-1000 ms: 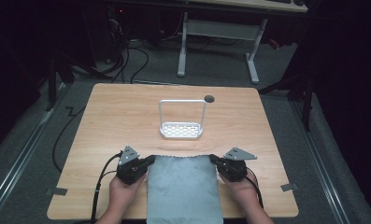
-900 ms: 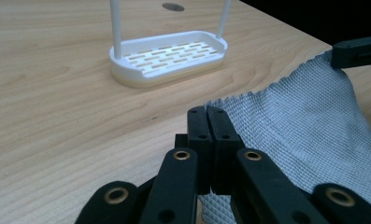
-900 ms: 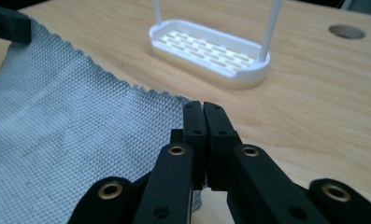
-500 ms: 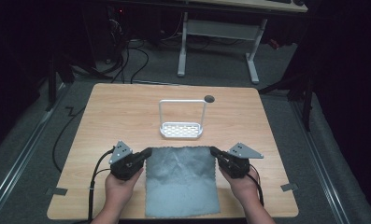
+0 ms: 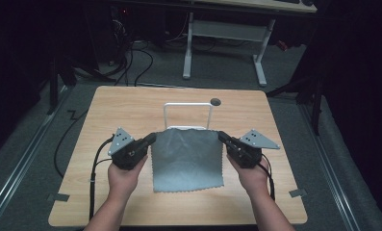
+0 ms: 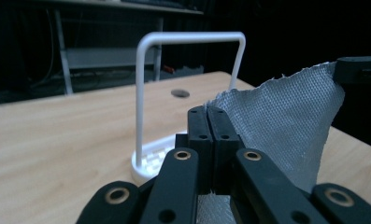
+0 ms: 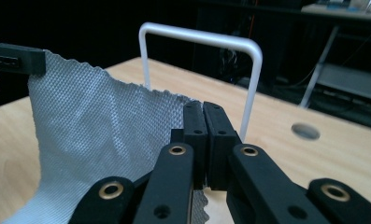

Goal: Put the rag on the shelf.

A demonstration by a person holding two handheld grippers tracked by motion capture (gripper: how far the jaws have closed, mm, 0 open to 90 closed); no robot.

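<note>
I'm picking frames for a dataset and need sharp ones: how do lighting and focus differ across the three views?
High view: the table is evenly lit, the surrounding room dark, a slight softness overall. Left gripper view: a bluish cast, the cloth weave crisp, the white rack fairly sharp, the background murky. Right gripper view: the same cool tint, the cloth texture clear, the far desk soft.

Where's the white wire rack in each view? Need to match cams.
High view: white wire rack at table centre, its base hidden behind the grey woven cloth.
Left gripper view: centre-left, beyond the jaws.
Right gripper view: centre, behind the cloth.
Shared landmark: round hole in the wooden tabletop.
</note>
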